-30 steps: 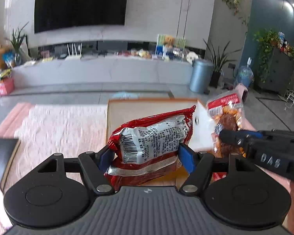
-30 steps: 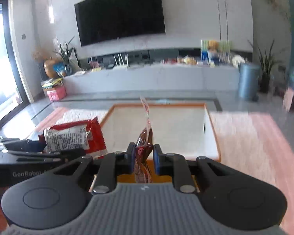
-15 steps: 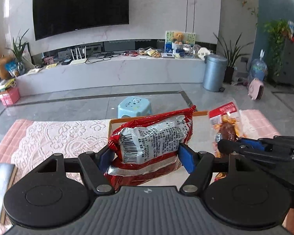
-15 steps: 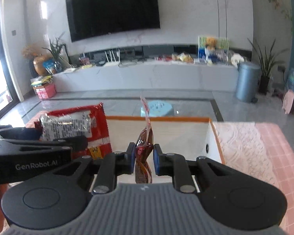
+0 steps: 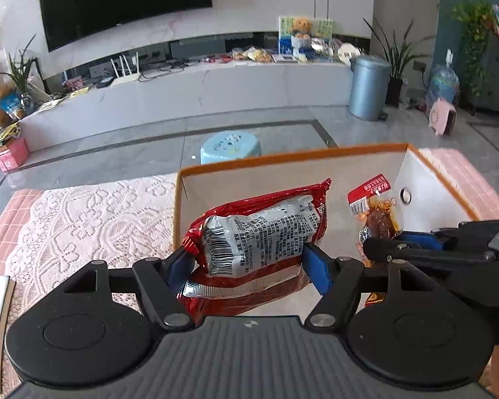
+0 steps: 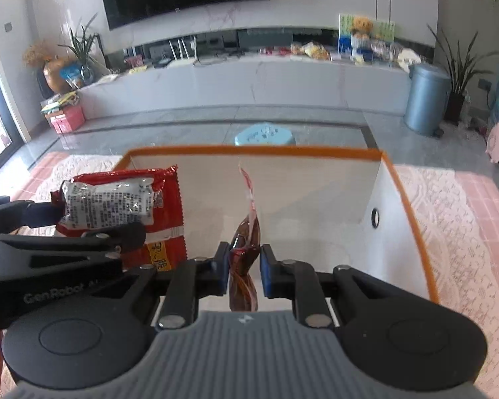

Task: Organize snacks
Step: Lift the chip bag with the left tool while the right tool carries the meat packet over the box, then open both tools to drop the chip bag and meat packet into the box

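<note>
Left tool [image 5: 249, 259]: clamps red packet [image 5: 259, 232]. Right tool [image 6: 244, 266]: pinches sauce pouch [image 6: 246, 232]. Over bin [image 6: 412, 206], apparently; next, release inside.

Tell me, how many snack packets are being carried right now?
2. A red packet is clamped in the left gripper and a thin brown packet in the right gripper, both above the orange-rimmed box.

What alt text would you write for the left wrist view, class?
The left gripper holds a red snack bag over an orange-rimmed white box. Beside it, the right gripper holds a small clear snack packet; a living room lies beyond.
</note>
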